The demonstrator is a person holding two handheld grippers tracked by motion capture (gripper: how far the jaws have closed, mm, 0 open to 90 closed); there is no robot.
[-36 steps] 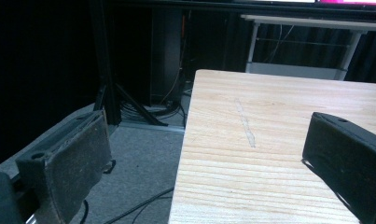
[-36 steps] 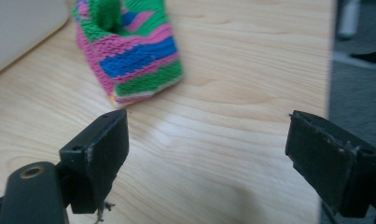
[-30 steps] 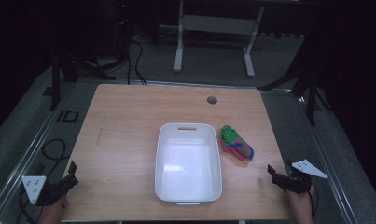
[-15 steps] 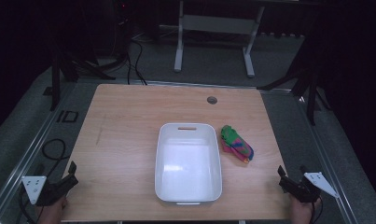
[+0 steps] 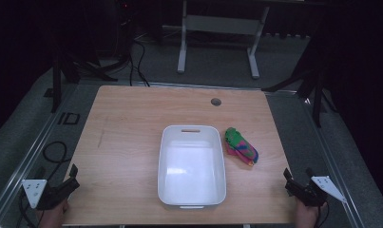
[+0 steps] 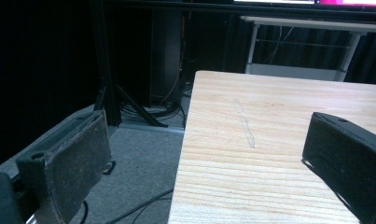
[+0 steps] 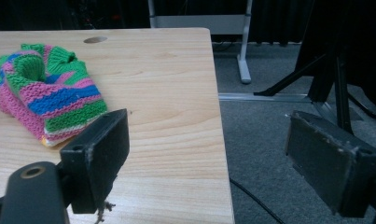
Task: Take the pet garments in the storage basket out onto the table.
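A white rectangular tub (image 5: pixel 192 166) stands empty in the middle of the wooden table (image 5: pixel 132 123). Just right of it lies a knitted item (image 5: pixel 241 147) striped green, pink and blue, seen close in the right gripper view (image 7: pixel 48 95). My left gripper (image 5: pixel 72 175) hovers at the table's front left corner, open and holding nothing (image 6: pixel 209 158). My right gripper (image 5: pixel 297 179) is open at the front right edge, straddling the table's side (image 7: pixel 209 154), with the knitted item ahead and to its left.
A round cable hole (image 5: pixel 216 101) sits near the table's far edge. Grey carpet, cables (image 5: pixel 53 152) and black stand legs (image 5: pixel 317 90) surround the table. A white desk frame (image 5: pixel 217 28) stands behind it.
My right gripper has drawn back toward the front right corner and slightly outward over the table's edge. The left gripper, the tub and the knitted item have stayed put.
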